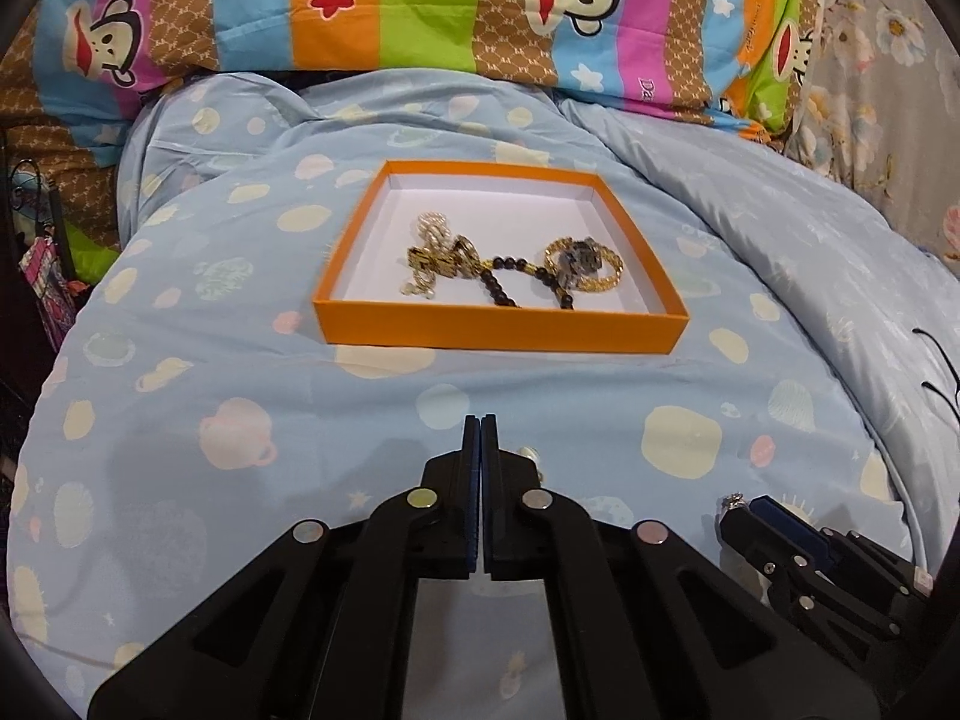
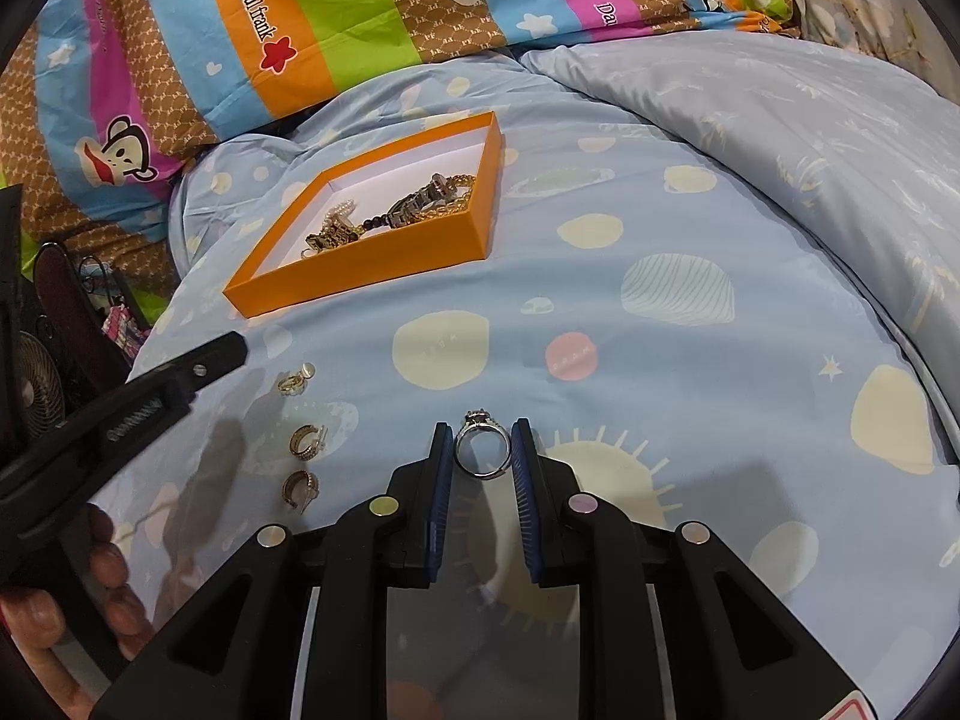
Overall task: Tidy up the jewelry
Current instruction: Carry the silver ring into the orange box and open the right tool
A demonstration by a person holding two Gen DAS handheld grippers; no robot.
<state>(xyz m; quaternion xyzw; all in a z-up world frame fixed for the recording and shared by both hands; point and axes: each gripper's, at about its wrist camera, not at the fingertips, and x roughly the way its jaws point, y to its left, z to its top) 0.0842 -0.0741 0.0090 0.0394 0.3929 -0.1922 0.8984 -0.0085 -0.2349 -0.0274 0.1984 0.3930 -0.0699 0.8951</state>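
Observation:
An orange box [image 1: 498,330] [image 2: 360,267] on the blue bedspread holds a tangle of gold chains, pearls, dark beads and a watch [image 1: 510,267] [image 2: 396,210]. My right gripper [image 2: 482,447] has its pads on either side of a silver ring [image 2: 482,450] that stands on the bedspread; it also shows in the left wrist view [image 1: 741,510]. My left gripper [image 1: 480,426] is shut and empty, in front of the box; it also shows at the left of the right wrist view [image 2: 237,345]. Three gold earrings [image 2: 303,438] lie loose between the grippers.
Striped cartoon pillows [image 1: 420,0] lie behind the box. A folded pale quilt [image 1: 780,210] rises at the right. The bed's edge, with a small fan [image 2: 36,384] and clutter below it, is at the left.

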